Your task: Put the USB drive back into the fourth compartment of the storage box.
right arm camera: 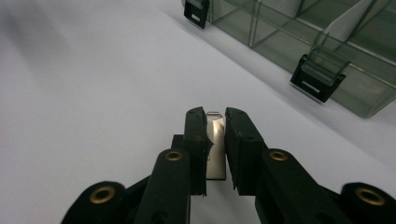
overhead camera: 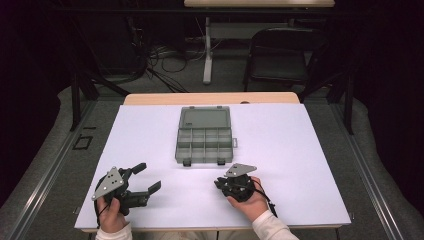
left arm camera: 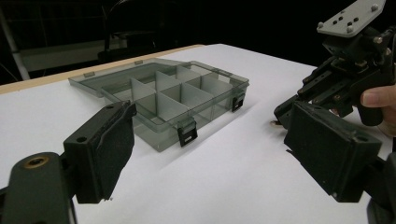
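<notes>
A smoky transparent compartment box (overhead camera: pixel 205 139) lies open in the middle of the white table, lid folded back, its several cells looking empty. My right gripper (overhead camera: pixel 219 182) is just in front of the box's near edge, low over the table. In the right gripper view its jaws (right arm camera: pixel 215 122) are shut on a small flat silver metal piece (right arm camera: pixel 215 140), which stands upright between the pads. My left gripper (overhead camera: pixel 149 176) is at the front left, wide open with nothing in it. In the left gripper view (left arm camera: pixel 210 154) it faces the box (left arm camera: pixel 159 95) and the right gripper (left arm camera: pixel 336 84).
The white tabletop (overhead camera: pixel 300 150) spreads around the box. Two black latches (right arm camera: pixel 320 77) hang on the box's front wall, close to my right gripper. Beyond the table stand a dark folding chair (overhead camera: pixel 282 55) and cables on the floor.
</notes>
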{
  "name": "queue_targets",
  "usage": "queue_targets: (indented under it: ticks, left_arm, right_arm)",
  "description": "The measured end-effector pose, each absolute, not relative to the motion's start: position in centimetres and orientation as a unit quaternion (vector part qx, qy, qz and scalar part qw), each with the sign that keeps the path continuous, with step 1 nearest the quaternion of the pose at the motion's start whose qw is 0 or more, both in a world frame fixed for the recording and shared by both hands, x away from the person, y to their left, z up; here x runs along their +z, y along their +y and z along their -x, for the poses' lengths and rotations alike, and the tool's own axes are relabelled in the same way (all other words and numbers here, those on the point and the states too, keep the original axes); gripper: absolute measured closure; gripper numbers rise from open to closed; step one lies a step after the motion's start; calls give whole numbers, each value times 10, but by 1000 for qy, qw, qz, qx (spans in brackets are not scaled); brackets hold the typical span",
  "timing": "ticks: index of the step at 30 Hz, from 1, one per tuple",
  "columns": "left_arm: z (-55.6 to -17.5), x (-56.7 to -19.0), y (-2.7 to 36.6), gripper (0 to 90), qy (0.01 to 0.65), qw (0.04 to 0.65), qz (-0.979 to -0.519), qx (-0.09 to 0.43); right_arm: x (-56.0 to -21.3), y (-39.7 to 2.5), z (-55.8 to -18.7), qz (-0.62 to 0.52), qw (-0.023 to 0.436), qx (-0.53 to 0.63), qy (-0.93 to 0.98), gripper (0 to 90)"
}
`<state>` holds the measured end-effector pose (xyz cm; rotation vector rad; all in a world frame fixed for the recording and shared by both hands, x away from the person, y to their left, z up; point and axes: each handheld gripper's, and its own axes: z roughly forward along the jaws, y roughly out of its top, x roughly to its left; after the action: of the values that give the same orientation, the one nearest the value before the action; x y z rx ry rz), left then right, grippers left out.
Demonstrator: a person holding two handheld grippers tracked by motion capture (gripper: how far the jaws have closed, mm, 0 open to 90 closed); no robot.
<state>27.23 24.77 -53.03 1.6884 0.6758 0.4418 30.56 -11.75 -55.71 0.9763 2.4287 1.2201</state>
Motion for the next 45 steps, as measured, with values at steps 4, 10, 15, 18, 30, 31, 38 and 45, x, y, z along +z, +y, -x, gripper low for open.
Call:
queue_targets:
  ticks: [4,10,15,18,30,31,38,45]
  left_arm:
    - [-272,-530,248,154,290,593,-727,190]
    - [-272,-530,248,154,291,593,-726,191]
    - [-272,-530,248,154,291,593,-726,190]
    - [-273,-530,248,154,290,594,-726,189]
    - [-273,-530,248,154,292,593,-726,190]
    - [-273,-530,249,154,292,593,-726,190]
    - [-273,-530,249,154,292,592,-726,191]
    - [-273,-530,249,154,293,593,-726,191]
  right_arm:
    - [-552,-119,-307,-337,126,421,833,794]
    - [-543,-121,-310,-340,125,420,832,794]
    - [-535,-123,-315,-342,124,423,830,794]
    - [-529,-125,-318,-345,123,424,828,794]
    - [-511,-132,-335,-355,133,423,823,794]
    - [-511,-132,-335,-355,133,423,823,794]
    - [-501,-137,-347,-358,143,421,821,794]
    - [-490,-142,-360,-364,145,421,818,794]
